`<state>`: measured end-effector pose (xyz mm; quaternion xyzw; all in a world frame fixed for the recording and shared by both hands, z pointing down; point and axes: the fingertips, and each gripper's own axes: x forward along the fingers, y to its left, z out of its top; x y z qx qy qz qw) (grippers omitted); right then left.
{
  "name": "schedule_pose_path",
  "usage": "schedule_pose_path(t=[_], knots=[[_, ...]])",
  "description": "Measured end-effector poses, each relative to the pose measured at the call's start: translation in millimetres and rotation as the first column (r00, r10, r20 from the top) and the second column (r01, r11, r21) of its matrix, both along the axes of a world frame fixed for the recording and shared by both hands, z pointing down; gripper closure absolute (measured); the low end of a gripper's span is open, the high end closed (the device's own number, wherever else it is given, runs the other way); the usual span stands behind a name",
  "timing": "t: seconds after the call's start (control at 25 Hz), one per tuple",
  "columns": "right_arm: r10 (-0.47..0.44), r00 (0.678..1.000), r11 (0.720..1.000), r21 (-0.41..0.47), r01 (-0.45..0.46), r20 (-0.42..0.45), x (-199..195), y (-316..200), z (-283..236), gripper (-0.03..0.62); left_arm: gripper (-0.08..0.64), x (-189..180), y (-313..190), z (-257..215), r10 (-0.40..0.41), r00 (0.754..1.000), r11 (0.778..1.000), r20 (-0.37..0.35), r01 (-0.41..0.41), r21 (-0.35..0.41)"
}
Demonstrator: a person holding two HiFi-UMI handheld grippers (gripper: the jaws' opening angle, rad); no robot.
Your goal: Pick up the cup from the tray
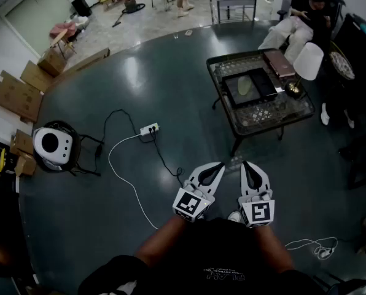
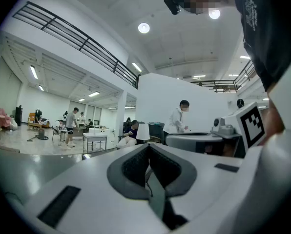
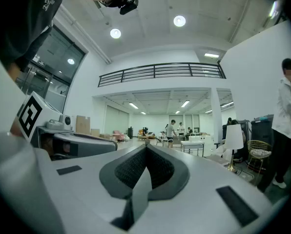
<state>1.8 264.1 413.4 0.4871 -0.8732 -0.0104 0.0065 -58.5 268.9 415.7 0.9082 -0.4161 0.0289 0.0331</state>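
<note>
In the head view a black tray [image 1: 266, 85] rests on a dark glass-topped coffee table [image 1: 275, 112], far ahead and to the right. A pale rounded object [image 1: 244, 86] lies in the tray; it is too small to tell whether this is the cup. My left gripper [image 1: 218, 165] and right gripper [image 1: 247, 164] are held side by side close to my body, well short of the table, pointing level. Both are shut with nothing between the jaws, as the left gripper [image 2: 149, 148] and the right gripper [image 3: 145, 148] show in their own views. Neither gripper view shows the tray.
A brown book [image 1: 279, 63], a small gold item [image 1: 292, 90] and a white lampshade [image 1: 309, 60] are at the table's far right. A power strip [image 1: 149, 128] with cables and a white round appliance [image 1: 52, 143] lie on the dark floor to the left. A seated person [image 1: 296, 26] is beyond the table.
</note>
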Motion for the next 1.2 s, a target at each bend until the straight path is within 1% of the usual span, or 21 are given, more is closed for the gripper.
schedule_pose_path(t=[0.16,0.32,0.44,0.48,0.6,0.76,0.88,0.96,1.08,1.2], knots=[[0.004,1.0,1.0,0.0,-0.004,-0.008,-5,-5,0,0.594,0.551,-2,-3,3,0.03,0.999,1.0,-0.016,-0.03,0.0],[0.015,1.0,1.0,-0.003,-0.014,0.005,-8,-6,0,0.594,0.551,-7,-4,11,0.033,0.999,0.999,0.002,-0.033,-0.001],[0.019,1.0,1.0,-0.005,-0.019,0.014,-11,-5,2,0.594,0.551,-12,-5,10,0.028,0.999,1.0,-0.015,-0.028,-0.001],[0.021,1.0,1.0,0.001,-0.021,0.017,-12,-5,2,0.594,0.551,-14,-5,12,0.027,0.999,1.0,-0.02,-0.027,-0.001],[0.026,0.999,1.0,0.014,-0.026,0.032,-19,-5,0,0.594,0.551,-22,-6,11,0.03,1.0,1.0,-0.004,-0.03,-0.003],[0.029,1.0,0.999,-0.02,-0.03,-0.007,-30,-7,1,0.594,0.551,-34,-11,13,0.03,1.0,1.0,0.005,-0.03,0.005],[0.037,0.999,0.999,-0.027,-0.037,0.006,-39,-8,2,0.594,0.549,-43,-14,2,0.043,0.999,0.999,0.008,-0.043,0.014],[0.047,0.999,0.999,-0.023,-0.046,0.019,-45,-9,4,0.594,0.549,-50,-16,6,0.049,0.999,0.999,0.002,-0.049,0.01],[0.064,0.998,0.998,-0.022,-0.064,-0.001,-53,-9,6,0.594,0.549,-60,-17,13,0.063,0.998,0.998,-0.002,-0.063,0.005],[0.068,0.998,0.998,-0.009,-0.067,0.014,-61,-3,10,0.594,0.549,-68,-16,20,0.083,0.997,0.997,0.002,-0.083,-0.004]])
